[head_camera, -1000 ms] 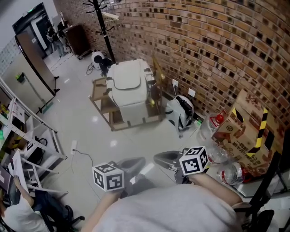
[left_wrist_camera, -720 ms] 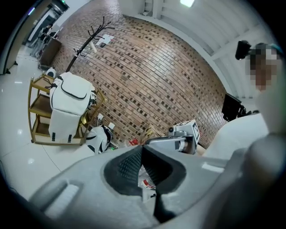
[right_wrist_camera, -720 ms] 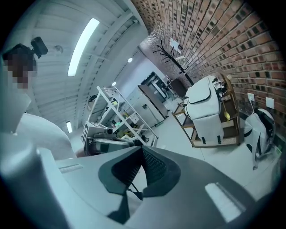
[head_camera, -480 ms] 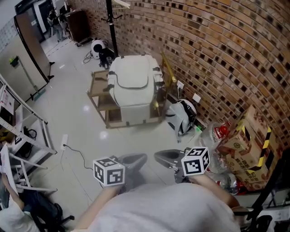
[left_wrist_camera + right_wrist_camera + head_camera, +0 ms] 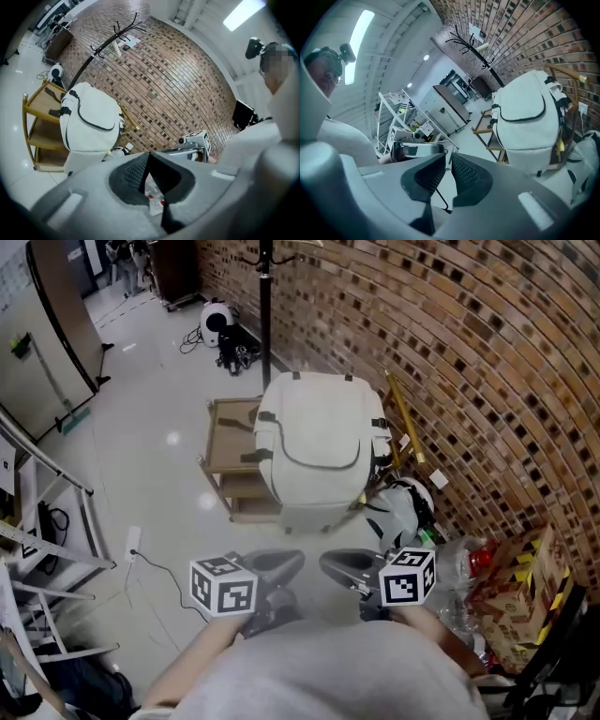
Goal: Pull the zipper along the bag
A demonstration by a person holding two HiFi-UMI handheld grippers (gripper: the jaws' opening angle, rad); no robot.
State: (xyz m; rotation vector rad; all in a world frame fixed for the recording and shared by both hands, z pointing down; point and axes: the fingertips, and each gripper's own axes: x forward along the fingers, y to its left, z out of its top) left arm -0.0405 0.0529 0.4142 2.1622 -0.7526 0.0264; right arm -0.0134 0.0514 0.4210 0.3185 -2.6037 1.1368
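A white bag is shown upright on a wooden cart, long axis vertical, zippered front turned toward the jaws, well ahead of both. The left gripper is held with jaws pressed together at the tips. The right gripper has had its jaws just opened to an empty slit.

bag nearer, more central | right tongs just opened slightly, empty
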